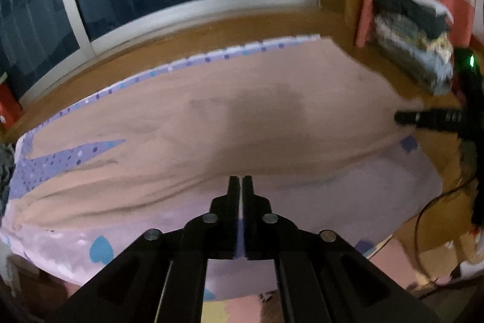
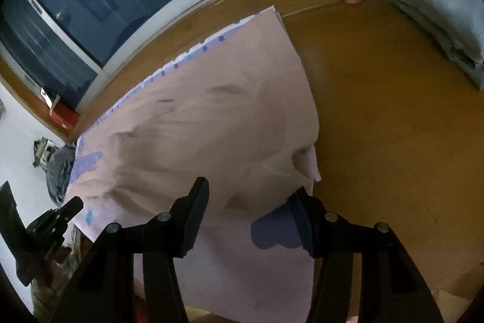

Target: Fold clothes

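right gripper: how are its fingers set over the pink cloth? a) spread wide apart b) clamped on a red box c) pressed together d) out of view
a: in the right wrist view the right gripper has a broad gap between its fingers, with the pink cloth showing through it; the left gripper is the one with fingers nearly together.

Left hand-held gripper (image 1: pixel 240 180): matte black, two flat fingers, four round silver screws. Right hand-held gripper (image 2: pixel 249 209): same black build (green indicator light, trailing black cable).
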Demonstrator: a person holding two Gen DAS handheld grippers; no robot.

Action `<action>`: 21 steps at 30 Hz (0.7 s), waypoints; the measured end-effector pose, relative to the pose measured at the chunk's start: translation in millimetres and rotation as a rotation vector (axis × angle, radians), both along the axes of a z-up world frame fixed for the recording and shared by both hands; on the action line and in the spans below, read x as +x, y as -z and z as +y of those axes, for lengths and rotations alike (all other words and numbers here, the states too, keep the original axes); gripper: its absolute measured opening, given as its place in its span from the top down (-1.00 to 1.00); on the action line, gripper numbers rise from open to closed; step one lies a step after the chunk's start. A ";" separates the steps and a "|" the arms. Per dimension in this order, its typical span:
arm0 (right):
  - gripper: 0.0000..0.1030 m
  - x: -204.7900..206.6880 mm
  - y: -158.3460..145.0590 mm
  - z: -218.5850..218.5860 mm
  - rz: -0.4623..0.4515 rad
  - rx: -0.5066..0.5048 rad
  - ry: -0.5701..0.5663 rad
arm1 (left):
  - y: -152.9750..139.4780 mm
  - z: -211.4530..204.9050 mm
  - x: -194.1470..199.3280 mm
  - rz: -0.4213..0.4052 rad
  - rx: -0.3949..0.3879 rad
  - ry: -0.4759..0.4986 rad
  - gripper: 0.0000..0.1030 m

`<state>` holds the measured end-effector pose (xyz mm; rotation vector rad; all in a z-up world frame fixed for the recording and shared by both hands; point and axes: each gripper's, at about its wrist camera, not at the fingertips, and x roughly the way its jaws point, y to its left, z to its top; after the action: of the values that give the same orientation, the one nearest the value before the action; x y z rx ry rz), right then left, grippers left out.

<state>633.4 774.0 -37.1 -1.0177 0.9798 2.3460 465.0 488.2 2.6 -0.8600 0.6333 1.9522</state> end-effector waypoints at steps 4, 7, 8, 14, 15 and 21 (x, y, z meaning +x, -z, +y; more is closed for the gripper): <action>-0.04 -0.5 -0.5 -1.7 -0.018 0.019 -0.018 | 15.5 -3.8 -7.3 -0.008 -0.053 0.002 0.66; -0.04 1.7 -15.0 -9.2 -0.077 0.121 0.040 | 27.1 -6.6 -12.7 -0.013 -0.092 0.004 0.66; -0.04 2.6 -25.5 -17.5 -0.075 0.179 0.027 | 30.8 -7.6 -14.7 -0.016 -0.104 0.005 0.66; -0.04 -41.0 -51.8 -93.1 -0.054 0.341 -0.332 | 36.4 -21.7 -41.8 -0.080 -0.096 0.023 0.65; -0.02 -54.5 -46.7 -105.1 -0.050 0.324 -0.393 | 37.5 -23.6 -45.2 -0.086 -0.092 0.031 0.65; 0.05 -130.4 -13.0 -153.5 -0.054 0.283 -0.599 | 49.3 -26.1 -58.6 -0.169 -0.115 0.032 0.65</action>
<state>503.0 620.4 -24.0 -1.3851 0.3219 2.7960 406.4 462.2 -46.7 -1.0668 0.6598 1.8055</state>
